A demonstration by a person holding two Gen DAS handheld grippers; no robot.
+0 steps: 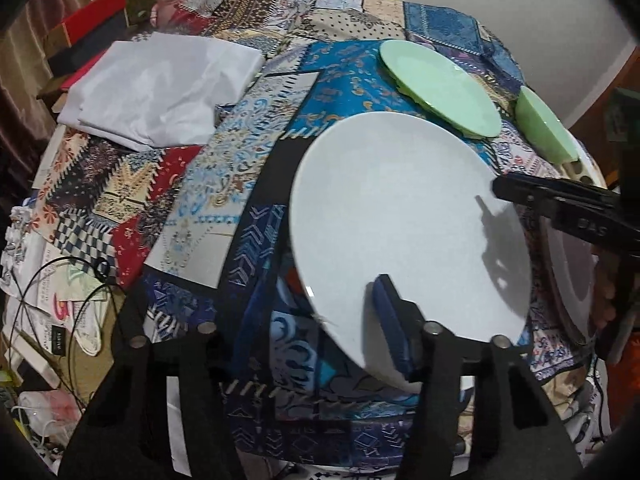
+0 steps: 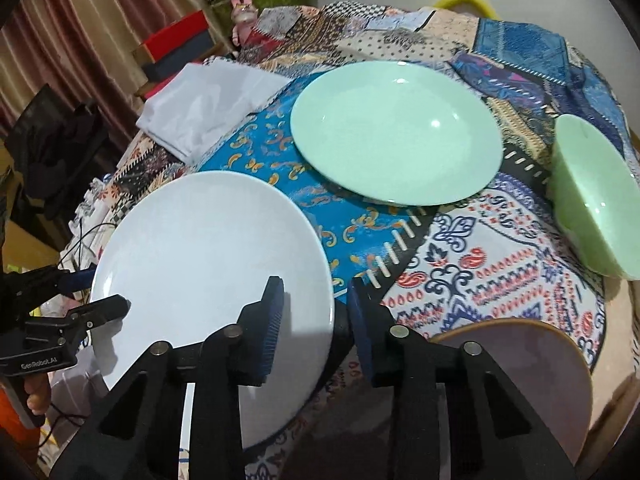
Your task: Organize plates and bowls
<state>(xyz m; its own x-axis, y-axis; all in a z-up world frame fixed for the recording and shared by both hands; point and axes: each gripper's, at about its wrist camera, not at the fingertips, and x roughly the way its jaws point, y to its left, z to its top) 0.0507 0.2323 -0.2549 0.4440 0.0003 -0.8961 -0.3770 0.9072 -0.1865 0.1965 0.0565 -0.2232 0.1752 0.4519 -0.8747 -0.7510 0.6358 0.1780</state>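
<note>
A large white plate [image 1: 400, 220] [image 2: 208, 256] lies on the patchwork tablecloth [image 2: 500, 264]. My left gripper [image 1: 320, 284] [image 2: 100, 290] straddles the plate's near-left rim. Its right pad rests over the plate's face and the left pad stands apart outside the rim. My right gripper [image 2: 316, 284] straddles the opposite rim with narrow jaws. One pad sits over the plate, the other just outside it, and a dark gap shows. Behind lie a mint-green plate [image 2: 396, 132] [image 1: 440, 88] and a green bowl [image 2: 592, 200] [image 1: 544, 124].
A pale pink plate with a brown rim [image 2: 520, 364] sits at the near right table edge. A folded white cloth [image 1: 160, 88] lies at the back left. Black cables [image 1: 60, 300] and clutter hang off the left edge. Boxes [image 2: 176, 40] stand behind the table.
</note>
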